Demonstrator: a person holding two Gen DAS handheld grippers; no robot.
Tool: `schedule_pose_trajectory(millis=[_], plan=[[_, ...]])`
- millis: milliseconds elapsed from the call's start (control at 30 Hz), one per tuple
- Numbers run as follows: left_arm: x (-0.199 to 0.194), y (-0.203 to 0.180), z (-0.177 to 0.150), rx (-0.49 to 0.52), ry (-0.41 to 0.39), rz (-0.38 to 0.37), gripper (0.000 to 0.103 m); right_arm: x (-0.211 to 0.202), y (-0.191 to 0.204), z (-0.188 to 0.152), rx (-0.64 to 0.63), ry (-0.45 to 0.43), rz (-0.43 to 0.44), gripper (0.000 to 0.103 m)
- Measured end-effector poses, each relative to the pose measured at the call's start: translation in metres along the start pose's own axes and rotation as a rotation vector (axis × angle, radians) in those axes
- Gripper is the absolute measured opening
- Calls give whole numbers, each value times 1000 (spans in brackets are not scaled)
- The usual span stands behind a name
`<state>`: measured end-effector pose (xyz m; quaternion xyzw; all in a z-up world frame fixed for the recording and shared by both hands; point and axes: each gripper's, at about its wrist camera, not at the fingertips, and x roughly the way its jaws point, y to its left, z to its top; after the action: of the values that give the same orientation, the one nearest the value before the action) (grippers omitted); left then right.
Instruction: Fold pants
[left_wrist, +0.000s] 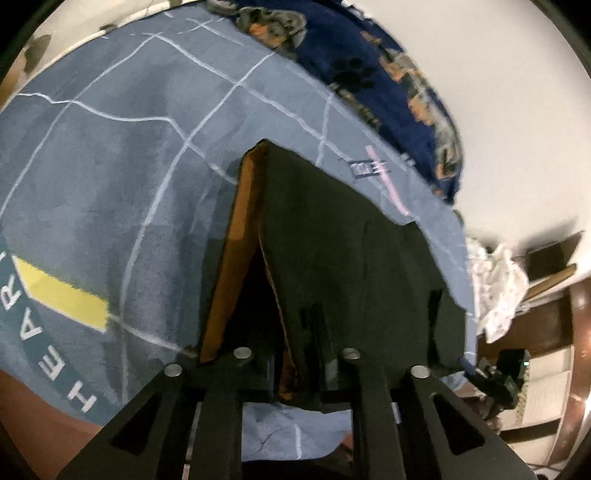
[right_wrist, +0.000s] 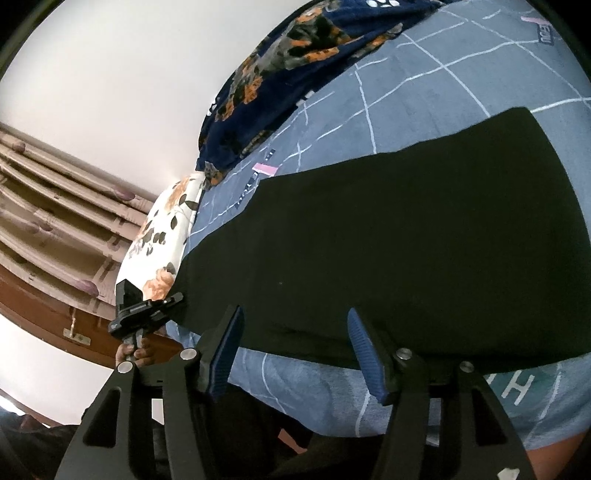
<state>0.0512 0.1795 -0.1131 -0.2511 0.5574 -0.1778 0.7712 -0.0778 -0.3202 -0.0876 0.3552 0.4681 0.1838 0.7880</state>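
Black pants (right_wrist: 388, 258) lie flat on a blue-grey bedsheet (right_wrist: 424, 85) with white lines. In the left wrist view the pants (left_wrist: 351, 251) hang lifted in front of the camera, showing an orange-brown inner lining (left_wrist: 236, 266). My left gripper (left_wrist: 295, 365) is shut on the pants' edge, its fingers hidden in the cloth. My right gripper (right_wrist: 295, 347) is open, its blue-padded fingers (right_wrist: 364, 350) just above the near edge of the pants, holding nothing. The left gripper (right_wrist: 144, 314) also shows in the right wrist view at the pants' left end.
A dark blue floral blanket (right_wrist: 288, 66) lies bunched at the far side of the bed. A white floral pillow (right_wrist: 159, 236) sits at the left end. Curtains (right_wrist: 55, 206) and a white wall stand behind. Crumpled white cloth (left_wrist: 495, 288) lies beside the bed.
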Motion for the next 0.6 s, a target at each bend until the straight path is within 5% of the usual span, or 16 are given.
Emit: schedule_pose_trajectory(millis=[300, 600], plan=[[-23, 19, -20, -132, -2, 28, 62, -2, -2, 0, 17, -7, 7, 63], [-9, 16, -25, -139, 42, -60, 63, -1, -1, -2, 15, -5, 12, 63]])
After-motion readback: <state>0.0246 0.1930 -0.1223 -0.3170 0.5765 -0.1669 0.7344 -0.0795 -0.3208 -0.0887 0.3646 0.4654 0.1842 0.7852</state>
